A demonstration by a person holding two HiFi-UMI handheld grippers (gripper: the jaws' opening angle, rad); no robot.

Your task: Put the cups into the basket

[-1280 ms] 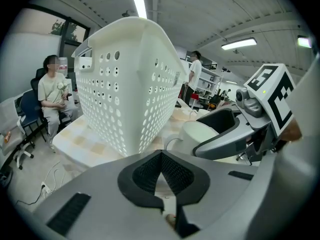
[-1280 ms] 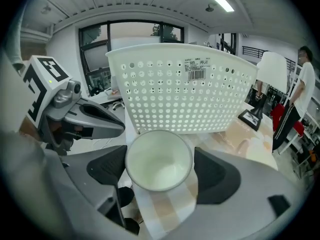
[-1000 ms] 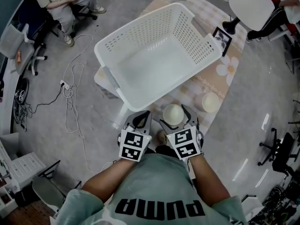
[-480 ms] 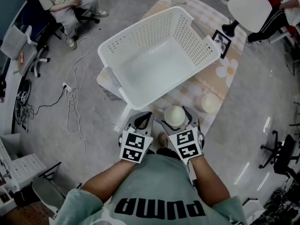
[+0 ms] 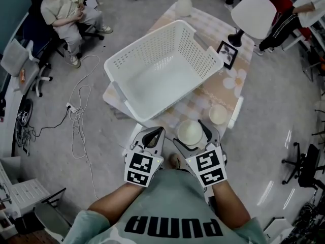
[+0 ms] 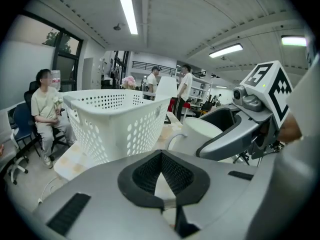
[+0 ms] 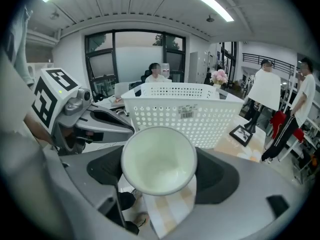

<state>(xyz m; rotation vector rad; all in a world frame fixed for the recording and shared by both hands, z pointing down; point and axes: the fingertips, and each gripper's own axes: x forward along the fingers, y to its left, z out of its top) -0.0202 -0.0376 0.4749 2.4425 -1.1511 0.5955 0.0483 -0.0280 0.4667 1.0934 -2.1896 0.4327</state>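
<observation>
Cups wait on the person's side of the white basket (image 5: 152,44), and neither is inside it. Farthest left, the left gripper (image 5: 151,135) hangs just short of the basket's near wall, its jaws pressed together on nothing. Beside it, the right gripper (image 5: 190,136) clamps the first cup (image 5: 189,130) between its jaws, close to the basket's near corner. The right gripper view looks into the cup's open mouth. Further right, the second cup (image 5: 219,114) stands upright on the flowered tablecloth (image 5: 234,79), near the basket's right wall. A framed photo (image 5: 226,54) sits beside the basket's far right corner.
</observation>
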